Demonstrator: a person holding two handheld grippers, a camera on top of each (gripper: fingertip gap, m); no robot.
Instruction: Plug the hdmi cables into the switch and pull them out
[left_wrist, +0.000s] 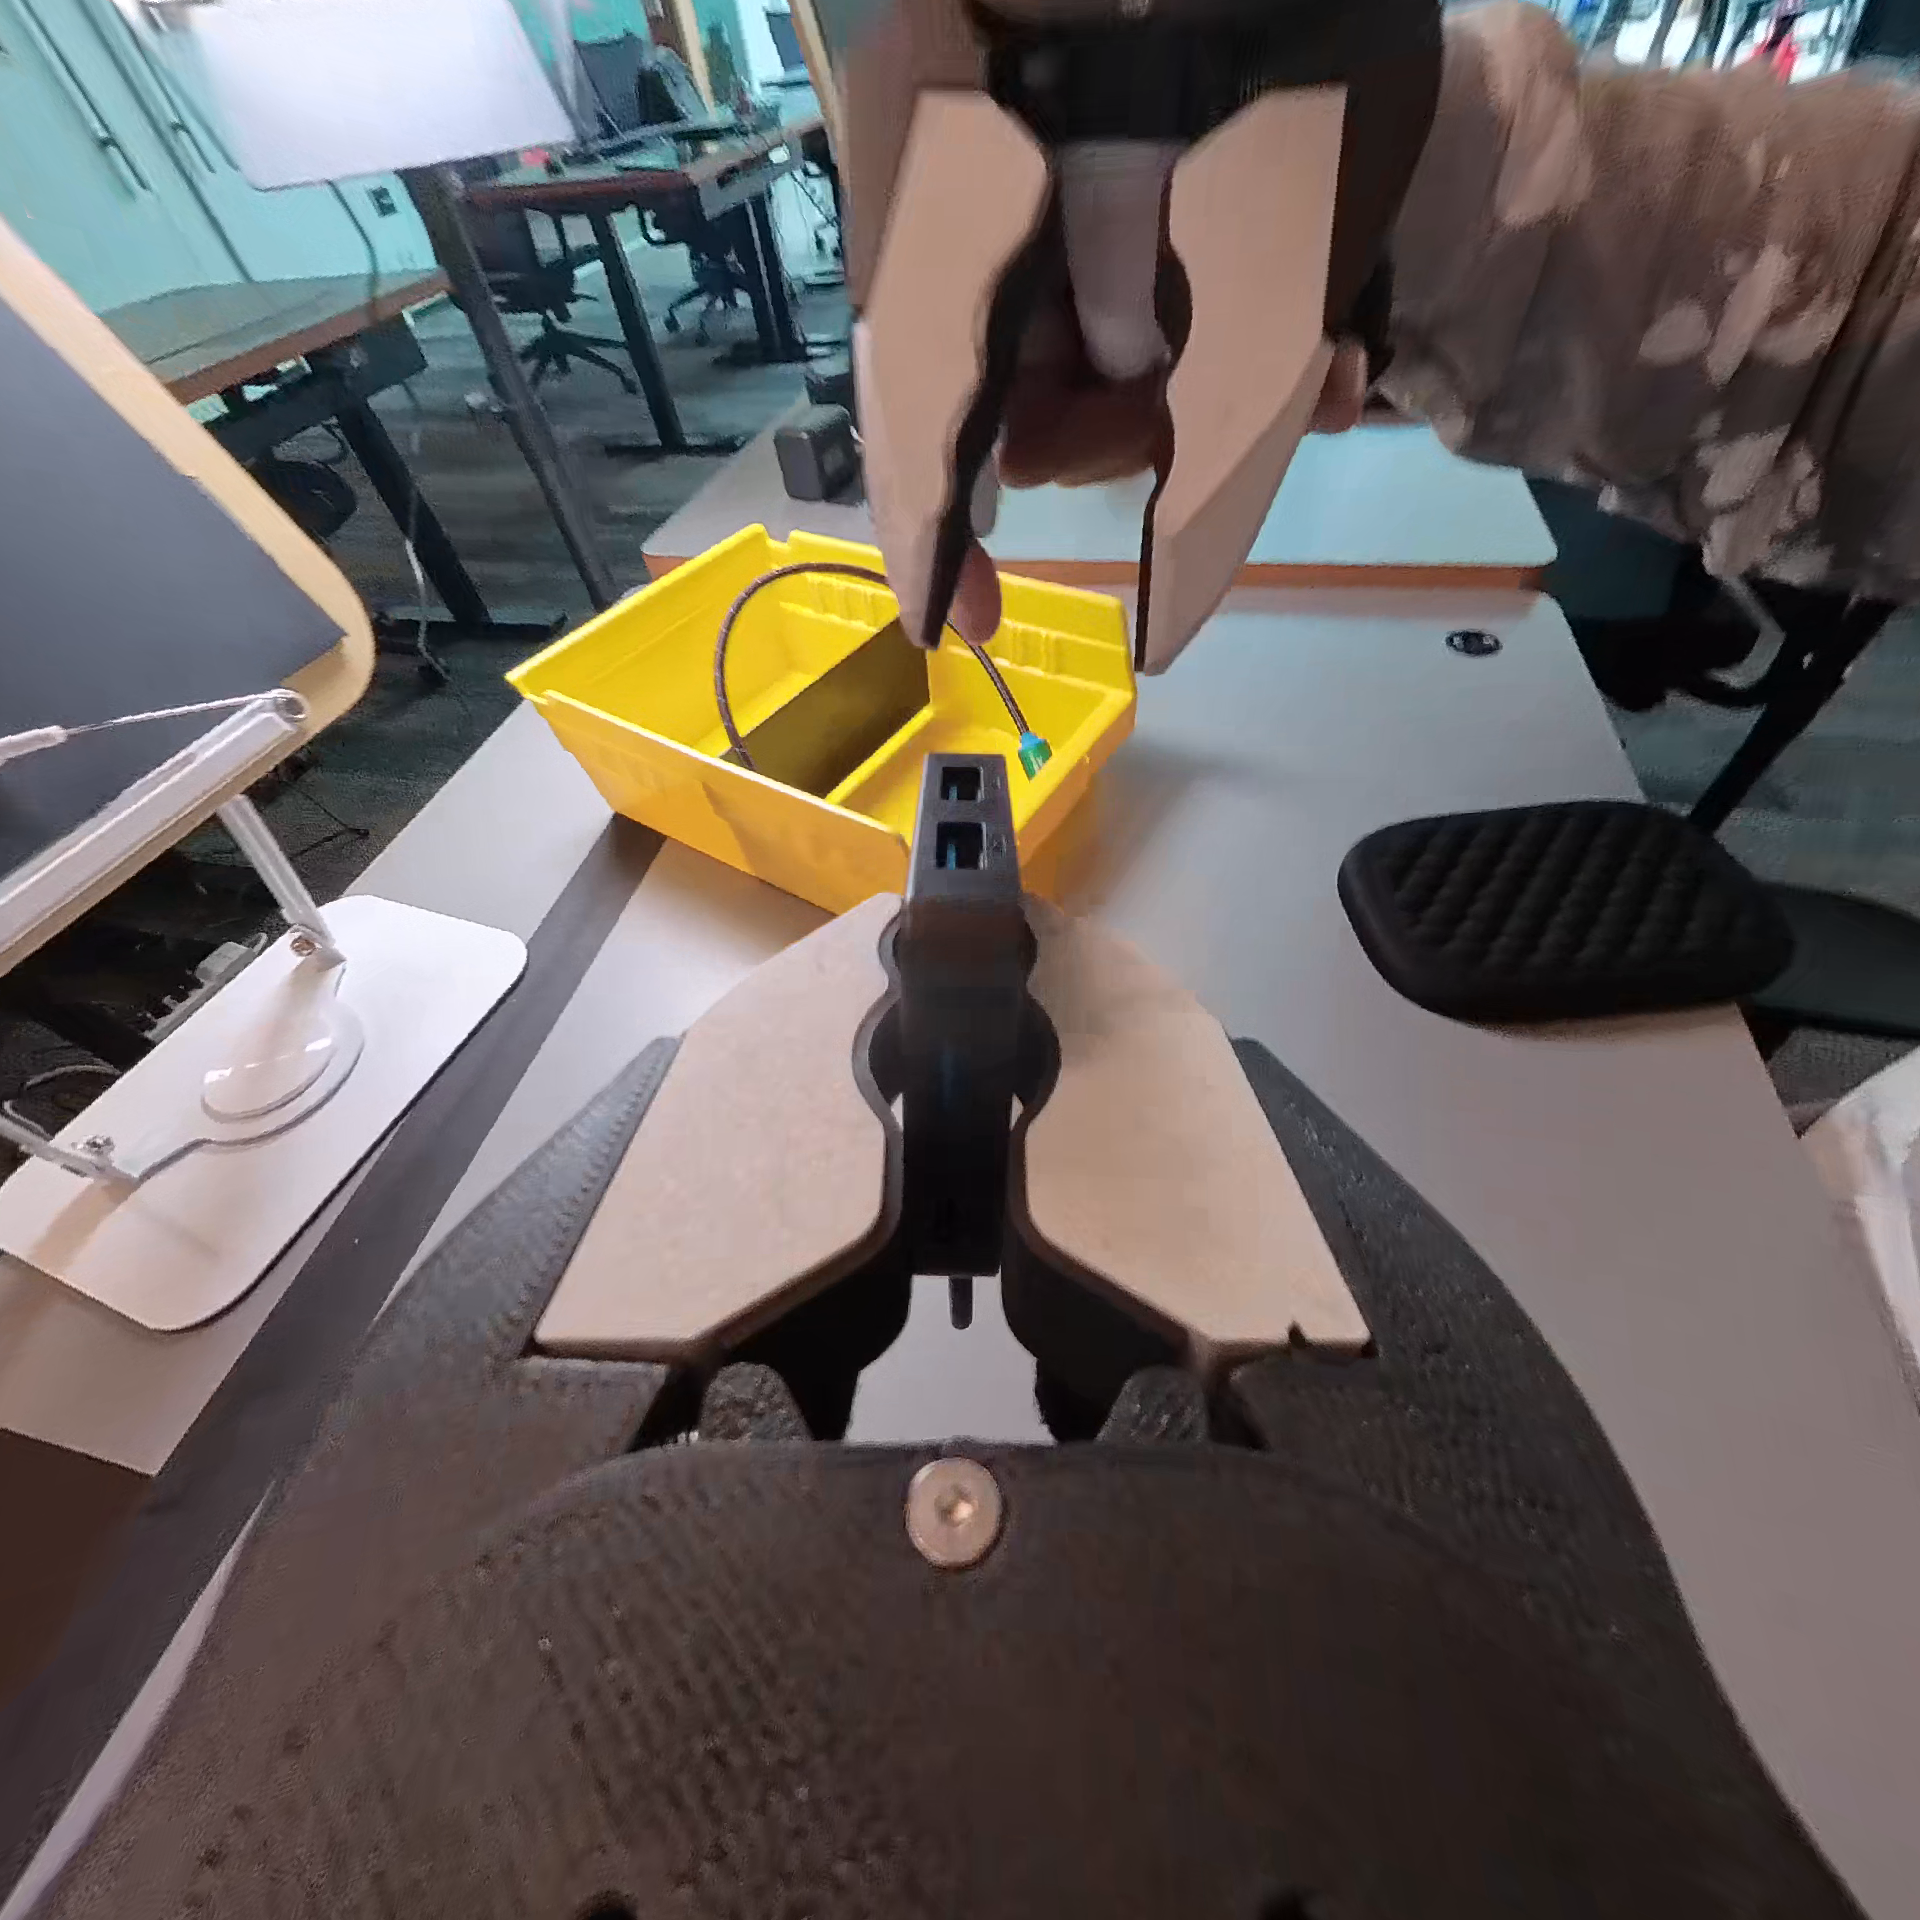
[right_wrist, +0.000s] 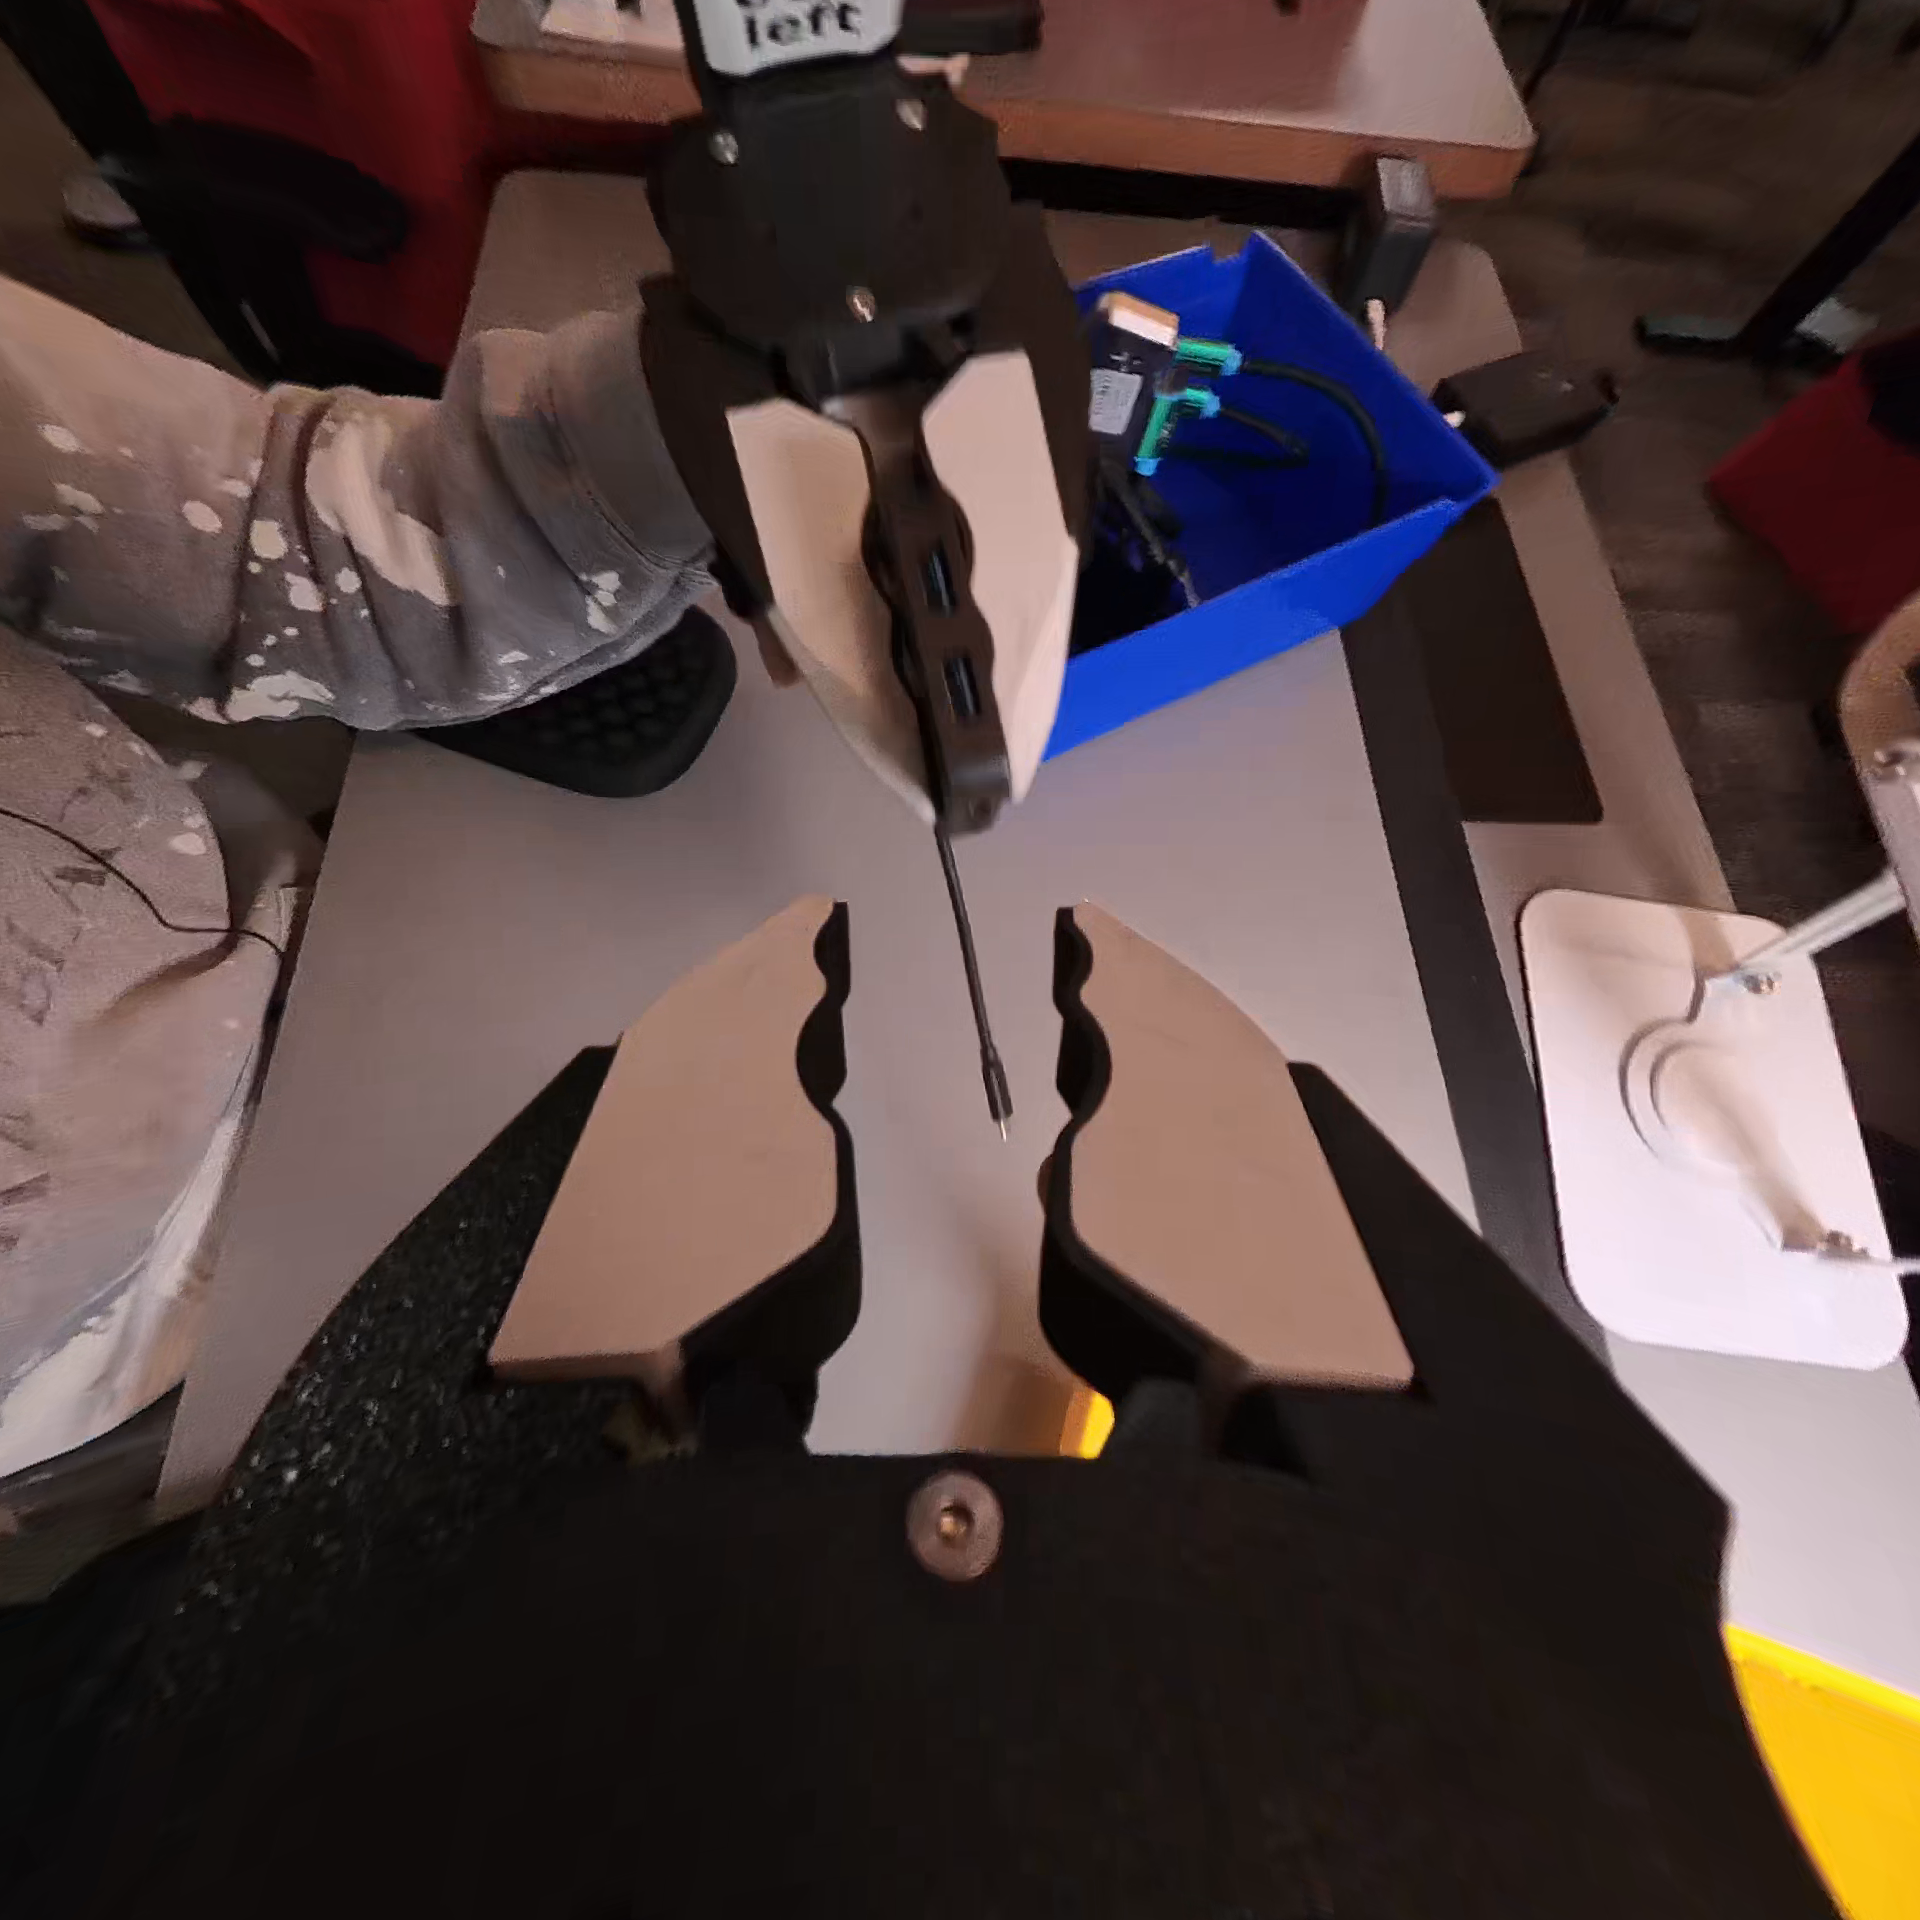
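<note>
While the switch (left_wrist: 961, 914) is squeezed between the left tongs (left_wrist: 961, 935), its black body is held up above the grey surface (left_wrist: 1351, 1143). Two small ports are seen on the end that sticks out past the tips. A thin black lead (right_wrist: 971, 977) hangs from the switch and points toward the right tongs (right_wrist: 951, 914), where it is seen between the two fingers without being touched.

The right tongs are spread apart and nothing is held in them. They are kept just ahead of the left tongs, tips down.

Behind the right tongs, a yellow bin (left_wrist: 644, 707) is set on the surface. A dark braided cable (left_wrist: 748, 634) with a green plug (left_wrist: 1034, 753) is laid in it, arching over the divider.

Behind the left tongs, a blue bin (right_wrist: 1299, 603) is seen. More black cables (right_wrist: 1340, 416) with green plugs are kept in it, plugged into a small device.

A black padded armrest (left_wrist: 1558, 914) is seen to the right of the left tongs, and a white stand base (left_wrist: 260, 1122) to the left.
</note>
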